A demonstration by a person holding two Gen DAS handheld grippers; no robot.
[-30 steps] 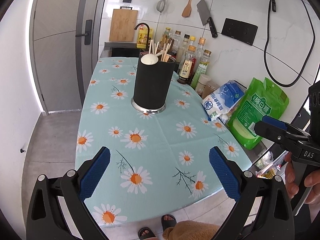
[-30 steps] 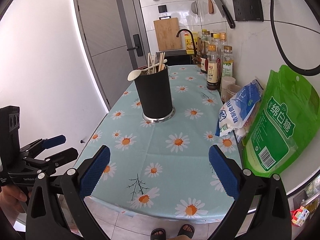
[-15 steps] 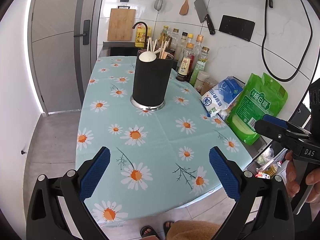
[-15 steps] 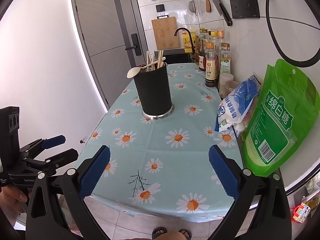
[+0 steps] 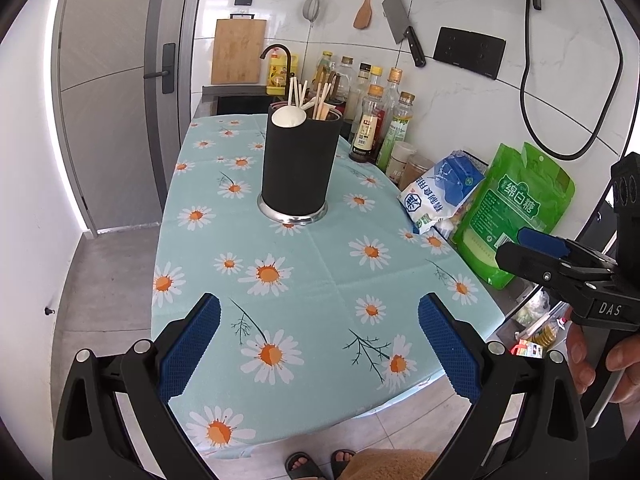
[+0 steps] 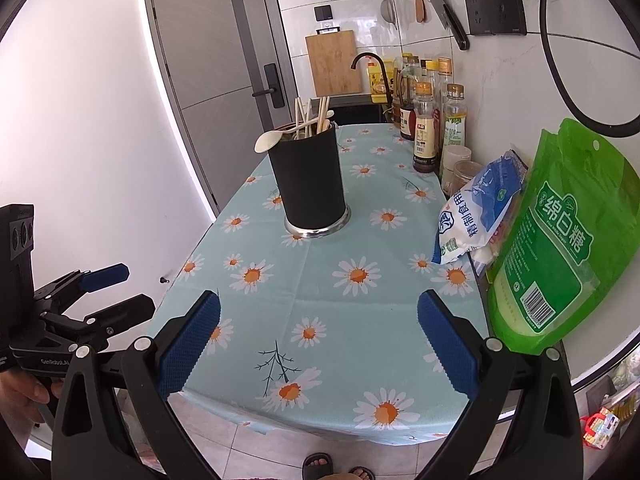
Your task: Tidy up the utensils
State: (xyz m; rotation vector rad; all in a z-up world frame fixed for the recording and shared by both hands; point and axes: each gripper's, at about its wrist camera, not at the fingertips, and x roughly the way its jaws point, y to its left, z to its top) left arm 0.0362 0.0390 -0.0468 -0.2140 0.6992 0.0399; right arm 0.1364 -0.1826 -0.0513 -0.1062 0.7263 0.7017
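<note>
- Black utensil holder (image 5: pixel 297 164) sat mid-table on the daisy tablecloth (image 5: pixel 320 264), with chopsticks (image 5: pixel 316 98) and a white spoon (image 5: pixel 289 116) in it.
- Left gripper (image 5: pixel 319 338) and right gripper (image 6: pixel 319 338) — both wide open, empty, held over the near table edge, well apart from the holder.

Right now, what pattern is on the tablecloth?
White daisies with orange centres on the pale teal tablecloth, clearest in the left wrist view.

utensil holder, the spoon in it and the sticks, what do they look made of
Utensil holder: matte black body that reflects nothing, possibly plastic or coated; its base is a shiny silver ring, likely polished metal. Spoon: smooth, even cream-white bowl, probably plastic or ceramic; I cannot tell which. Chopsticks: pale tan, dull sticks, most likely bamboo or wood.
</note>
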